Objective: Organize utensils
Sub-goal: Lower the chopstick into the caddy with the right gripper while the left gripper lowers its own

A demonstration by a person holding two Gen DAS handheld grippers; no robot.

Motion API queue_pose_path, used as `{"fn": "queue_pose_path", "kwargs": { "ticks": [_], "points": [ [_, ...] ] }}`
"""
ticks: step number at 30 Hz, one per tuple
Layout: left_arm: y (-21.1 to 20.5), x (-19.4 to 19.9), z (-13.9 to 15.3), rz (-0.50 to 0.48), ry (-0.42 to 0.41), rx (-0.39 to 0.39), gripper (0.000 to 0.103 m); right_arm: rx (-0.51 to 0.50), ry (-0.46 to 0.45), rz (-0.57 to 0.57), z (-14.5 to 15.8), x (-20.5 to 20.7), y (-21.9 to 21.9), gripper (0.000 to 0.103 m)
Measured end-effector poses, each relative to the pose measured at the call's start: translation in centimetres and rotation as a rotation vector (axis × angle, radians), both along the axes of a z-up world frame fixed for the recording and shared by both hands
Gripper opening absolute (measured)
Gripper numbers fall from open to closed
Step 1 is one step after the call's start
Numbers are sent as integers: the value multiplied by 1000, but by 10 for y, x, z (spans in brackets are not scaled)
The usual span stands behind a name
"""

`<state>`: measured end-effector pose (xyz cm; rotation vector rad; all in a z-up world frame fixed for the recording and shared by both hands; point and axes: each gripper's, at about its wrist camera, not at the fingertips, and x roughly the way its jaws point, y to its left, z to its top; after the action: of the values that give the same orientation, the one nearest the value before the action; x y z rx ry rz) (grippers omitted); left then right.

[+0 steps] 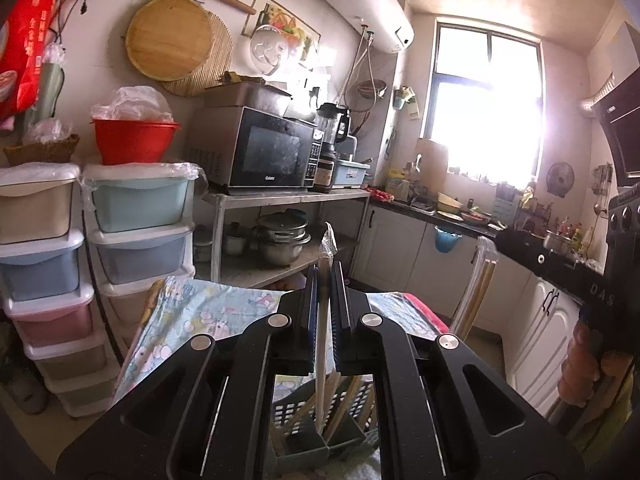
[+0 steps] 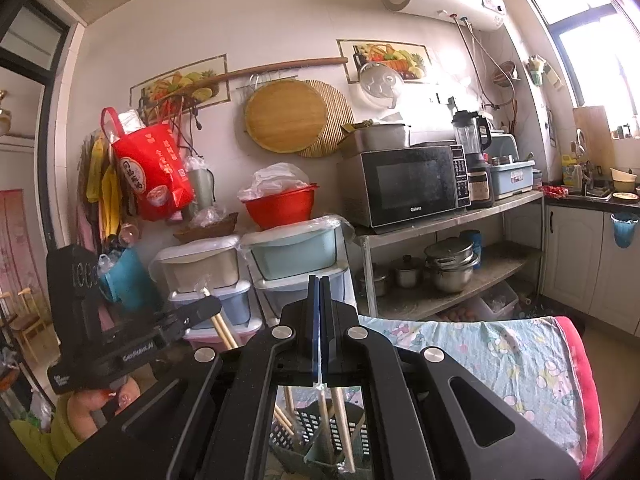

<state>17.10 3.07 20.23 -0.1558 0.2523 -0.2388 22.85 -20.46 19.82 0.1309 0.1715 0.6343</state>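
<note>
Holding wrapped chopsticks above a slotted utensil basket, both grippers are closed on their loads.

The left gripper is clamped on a pair of chopsticks in a clear plastic sleeve, which stands nearly upright — its crinkled tip pokes out above the jaws. The right gripper is pinched fully together on the thin plastic edge of a second wrapped pair of chopsticks, which hangs beneath. Below both sits the grey-green utensil basket, with more chopsticks standing inside, beside a floral cloth.
</note>
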Motion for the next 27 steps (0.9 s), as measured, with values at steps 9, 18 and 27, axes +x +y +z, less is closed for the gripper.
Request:
{"fn": "queue_pose_path", "kwargs": {
  "ticks": [9, 18, 27],
  "points": [
    [4, 17, -28, 7, 58, -10, 3, -10, 42, -6, -16, 25, 13, 1],
    [3, 33, -54, 12, 118, -6, 3, -13, 94, -27, -35, 41, 18, 1],
    [6, 41, -70, 16, 152, -13, 3, -10, 130, -36, -46, 48, 22, 1]
  ]
}}
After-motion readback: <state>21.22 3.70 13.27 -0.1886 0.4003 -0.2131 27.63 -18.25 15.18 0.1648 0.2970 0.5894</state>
